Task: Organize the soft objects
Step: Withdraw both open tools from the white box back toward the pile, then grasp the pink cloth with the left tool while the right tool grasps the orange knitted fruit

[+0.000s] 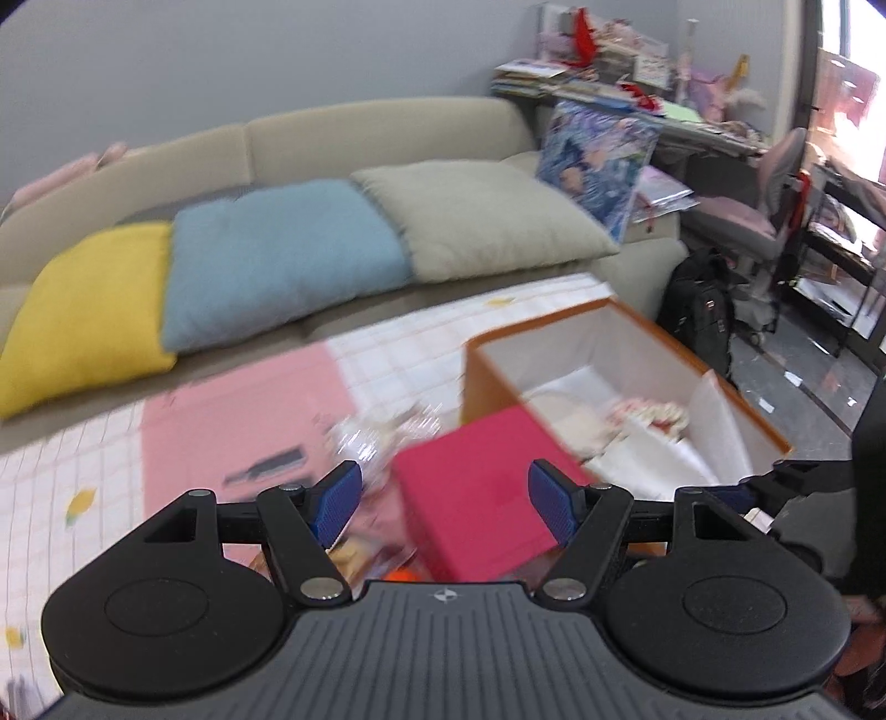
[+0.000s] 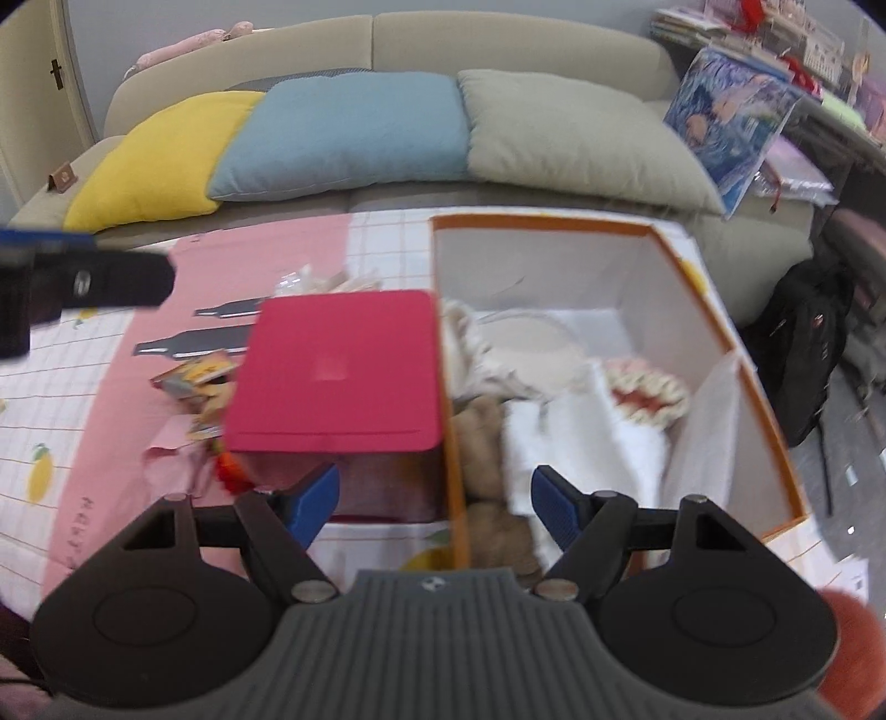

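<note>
Several soft toys (image 2: pixel 487 443) already fill your orange box (image 2: pixel 720 310); both claws, left (image 1: pixel 443 498) and right (image 2: pixel 434 498), gape empty, clutter (image 2: pixel 194 382) remaining beside the red box (image 2: pixel 338 365).

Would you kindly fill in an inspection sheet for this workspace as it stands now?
Surface: checked pink-and-white cloth.
Job's things: orange box open, holding a brown plush and white fabrics; red box shut beside it.
Clutter: small packets and clear wrapping left of the red box.
Grippers: left gripper and right gripper open, empty.
Cables: nothing seen.
Surroundings: sofa with yellow, blue and beige cushions; black backpack; cluttered desk.
</note>
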